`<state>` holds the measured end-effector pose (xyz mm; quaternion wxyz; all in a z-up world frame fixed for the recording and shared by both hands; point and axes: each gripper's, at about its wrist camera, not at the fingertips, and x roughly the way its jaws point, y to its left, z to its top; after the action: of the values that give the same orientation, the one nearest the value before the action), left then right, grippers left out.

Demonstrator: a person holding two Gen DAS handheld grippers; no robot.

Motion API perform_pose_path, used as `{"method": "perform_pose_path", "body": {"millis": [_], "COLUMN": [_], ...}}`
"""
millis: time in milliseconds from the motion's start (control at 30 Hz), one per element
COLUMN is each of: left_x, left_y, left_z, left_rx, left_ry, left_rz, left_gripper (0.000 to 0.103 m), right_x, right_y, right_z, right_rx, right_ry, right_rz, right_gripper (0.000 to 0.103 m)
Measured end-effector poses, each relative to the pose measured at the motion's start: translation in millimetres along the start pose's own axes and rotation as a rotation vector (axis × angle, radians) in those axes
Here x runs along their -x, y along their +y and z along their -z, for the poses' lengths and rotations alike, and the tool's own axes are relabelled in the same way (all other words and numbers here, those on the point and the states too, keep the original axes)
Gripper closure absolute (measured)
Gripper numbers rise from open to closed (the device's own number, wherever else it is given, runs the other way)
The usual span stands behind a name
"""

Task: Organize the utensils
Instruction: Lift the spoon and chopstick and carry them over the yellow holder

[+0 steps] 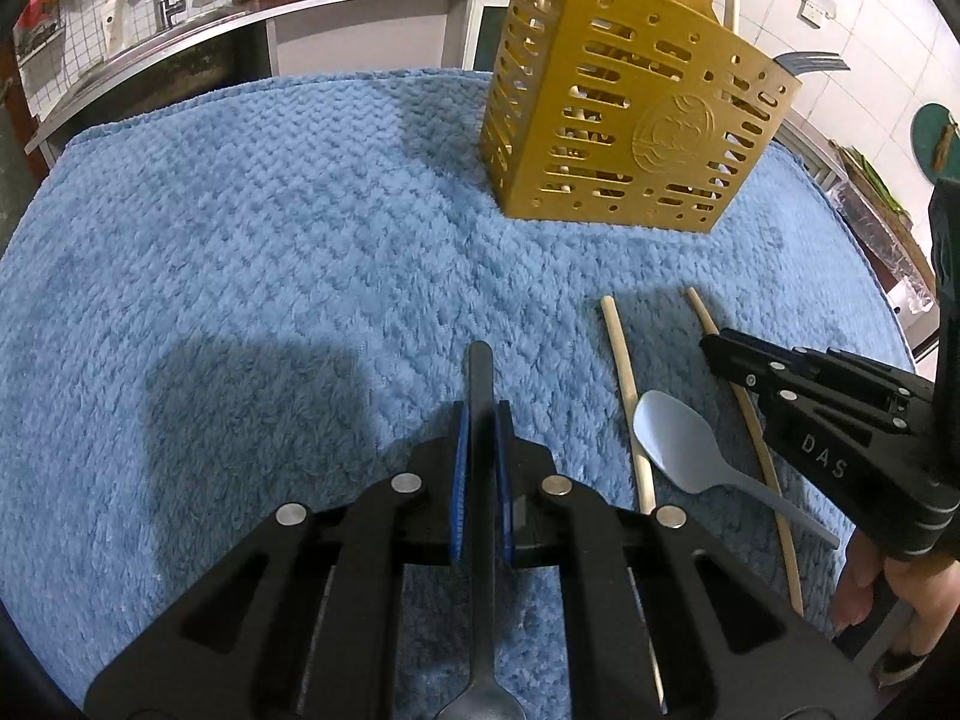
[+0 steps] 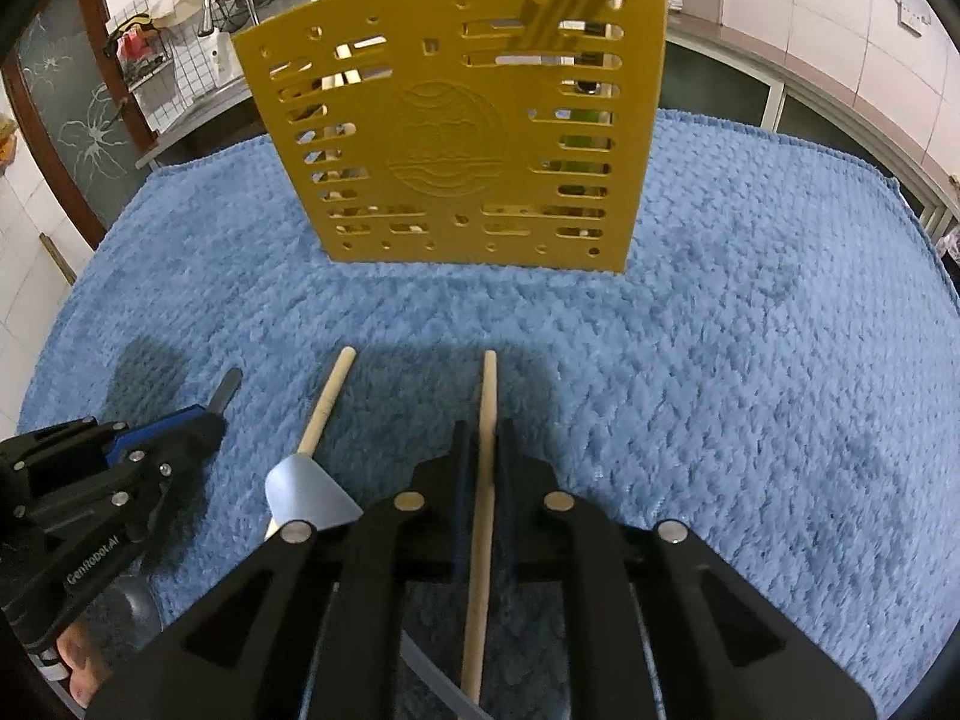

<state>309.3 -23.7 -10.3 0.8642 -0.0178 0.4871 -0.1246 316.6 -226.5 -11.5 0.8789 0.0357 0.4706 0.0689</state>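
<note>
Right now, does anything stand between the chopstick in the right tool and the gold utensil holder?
Nothing visible does. Only bare blue towel lies between the chopstick in the right tool and the gold utensil holder.

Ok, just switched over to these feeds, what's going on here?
A person is sorting utensils on a blue towel with two handheld grippers. The left gripper is shut on a dark utensil handle, and the right gripper is shut on a wooden chopstick. A second chopstick and a pale blue spoon lie on the towel. The gold holder already has utensils in it.
</note>
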Motion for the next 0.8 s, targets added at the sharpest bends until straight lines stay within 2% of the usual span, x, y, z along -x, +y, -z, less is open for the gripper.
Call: {"method": "perform_pose_path", "body": {"millis": [67, 233, 400, 667, 800], "left_x": [0, 16, 36, 49, 60], "left_y": [0, 0, -3, -3, -7], "left_z": [-1, -7, -13, -18, -22], "left_rx": [0.002, 0.021, 0.036, 0.046, 0.03], "left_ry": [-0.002, -0.048, -0.128, -0.182, -0.235], "left_rz": [-0.005, 0.015, 0.044, 0.074, 0.078], "left_gripper": [0.096, 0.096, 0.096, 0.098, 0.1], "right_x": [1, 19, 47, 83, 97], "right_y": [-2, -20, -31, -47, -58], "right_z": [-3, -6, -5, -13, -19], "right_rx": [-0.02, -0.055, -0.057, -0.051, -0.058], "right_ry": [0.007, -0.046, -0.156, -0.32, -0.394], "right_rz": [-0.018, -0.062, -0.097, -0.095, -0.095], "right_gripper": [0.097, 0.097, 0.097, 0.097, 0.097]}}
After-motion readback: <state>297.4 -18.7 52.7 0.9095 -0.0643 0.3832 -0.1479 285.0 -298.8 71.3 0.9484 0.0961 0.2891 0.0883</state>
